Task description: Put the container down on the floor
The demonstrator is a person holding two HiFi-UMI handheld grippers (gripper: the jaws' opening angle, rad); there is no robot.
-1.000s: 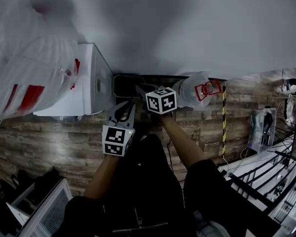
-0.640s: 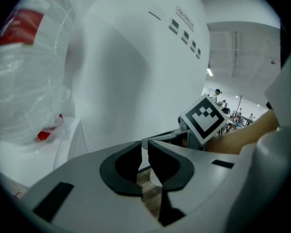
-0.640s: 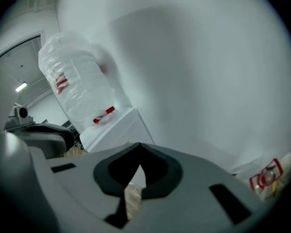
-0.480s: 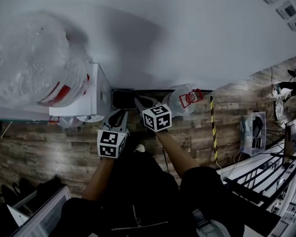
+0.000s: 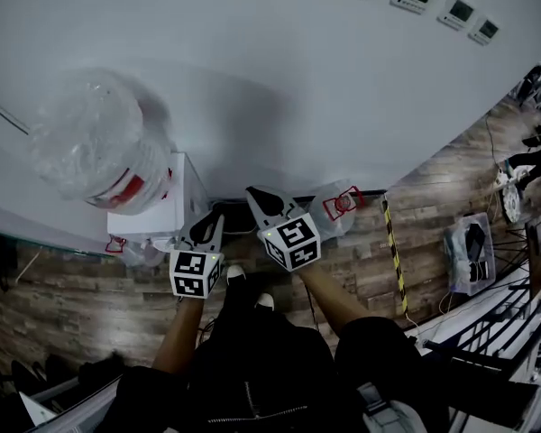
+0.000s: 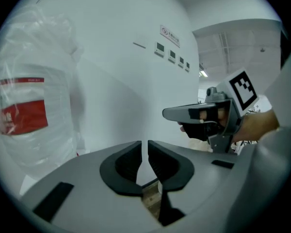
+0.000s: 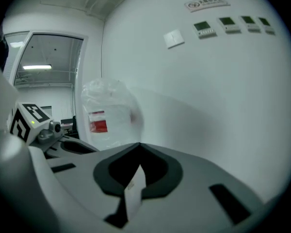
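Both tools are empty and off the load. The left tool has its jaws drawn in to a thin slit, with only bare wall showing through. The right tool has its jaws fully closed, tip to tip. A white strip sits at their root, and I cannot tell whether it belongs to the tool. The container, a clear jug with a red marking, rests on the floor at the foot of the wall. In the head view it is just to the right of the right tool and below it, with nothing touching it. I cannot settle from this steep angle whether it stands upright or lies on its side. On that evidence, I judge the set-down to be complete. The relation that governs any further handling is plain. The container lies below and to the right of both tools, the right hand is clearly the nearer, and the left tool is separated from it by the right arm. Both tools point roughly level at the wall, so a return to the container would call for a downward reach from the right side. A second jug, wrapped in clear film and bearing a red label, stands on a white cabinet to the left, nearer the left tool. It is not in contact with either tool.
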